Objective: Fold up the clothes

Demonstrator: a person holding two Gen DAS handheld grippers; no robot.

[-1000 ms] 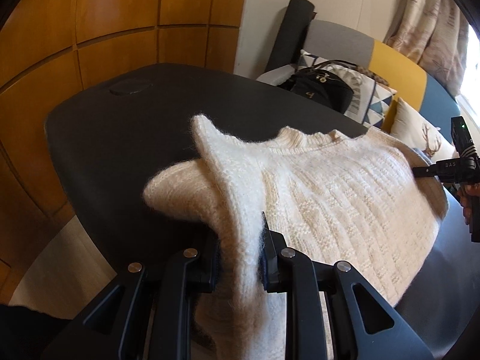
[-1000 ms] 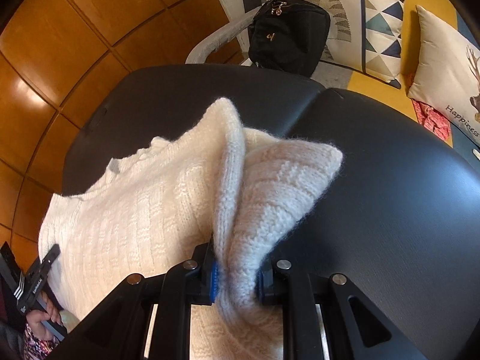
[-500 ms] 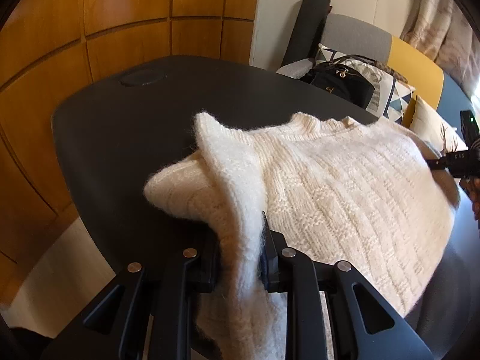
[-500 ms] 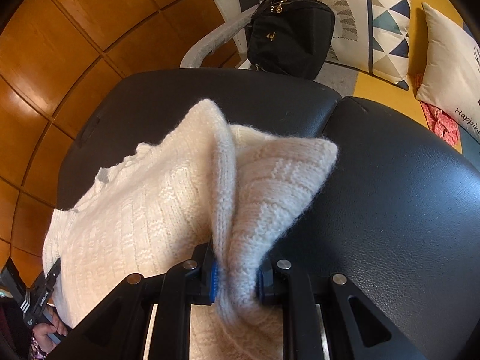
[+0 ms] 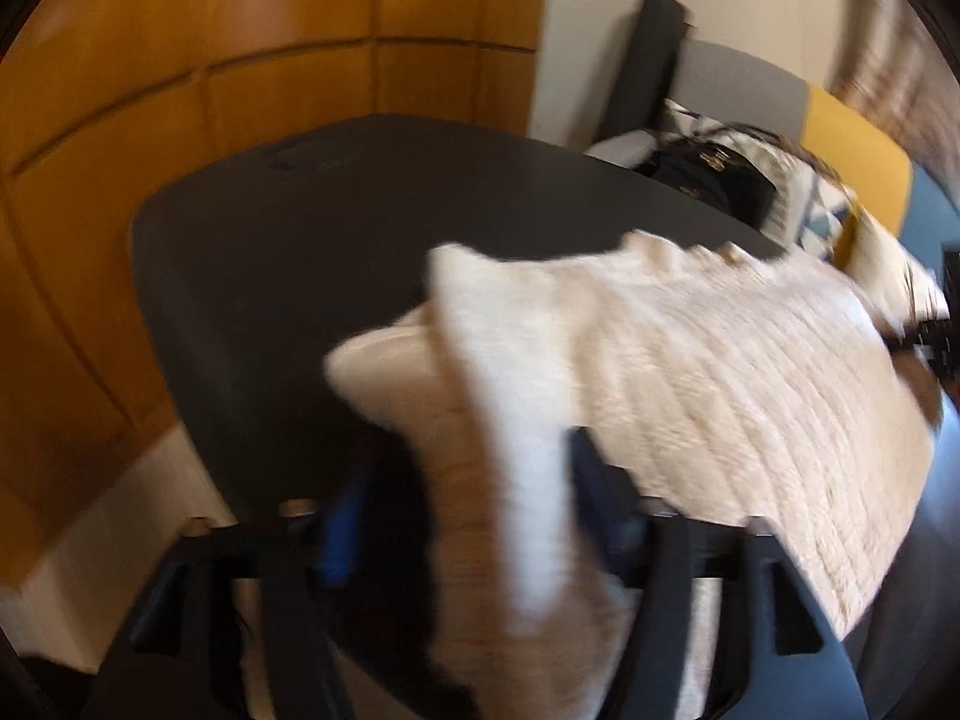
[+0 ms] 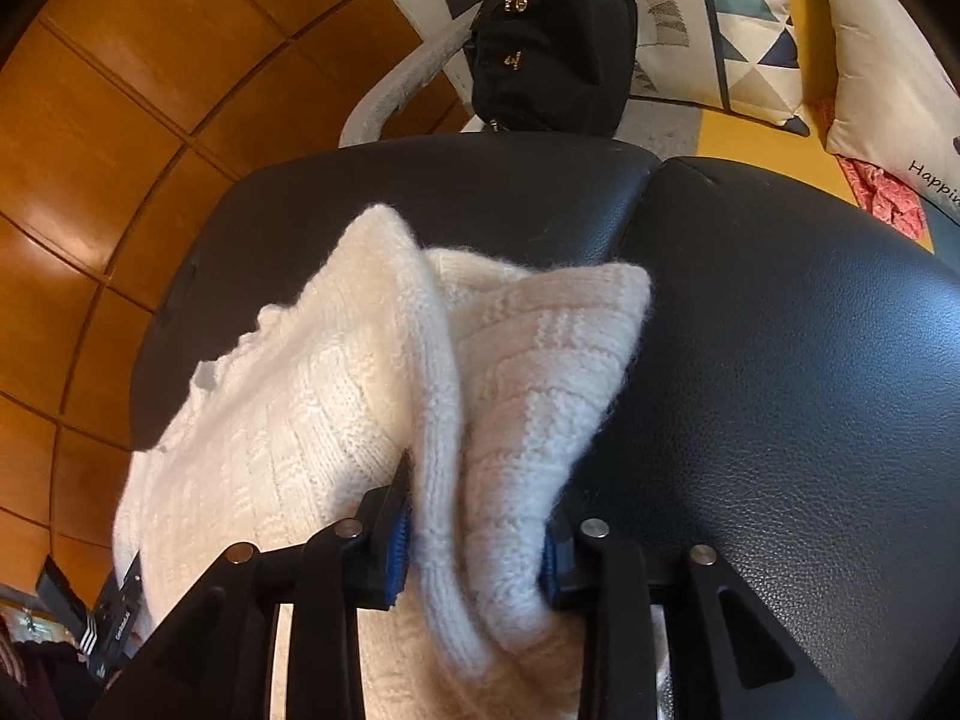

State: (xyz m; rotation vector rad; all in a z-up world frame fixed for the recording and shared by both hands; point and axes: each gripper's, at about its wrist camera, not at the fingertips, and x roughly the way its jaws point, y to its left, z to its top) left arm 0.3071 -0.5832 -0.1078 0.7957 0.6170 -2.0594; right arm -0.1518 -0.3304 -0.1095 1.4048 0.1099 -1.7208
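sweater (image 6: 336, 420) edge (folded) between opening right gripper (image 6: 474, 546) jaws.

You have a cream knit sweater (image 6: 288, 414) with a blocky ribbed texture spread over the black leather surface (image 6: 780, 396). Its fuzzy body lies mostly flat, the neckline pointing toward twelve o'clock in the left wrist view. At each side the knit rises in a peaked fold running back toward six o'clock. The left wrist view of the sweater (image 5: 720, 372) is blurred.
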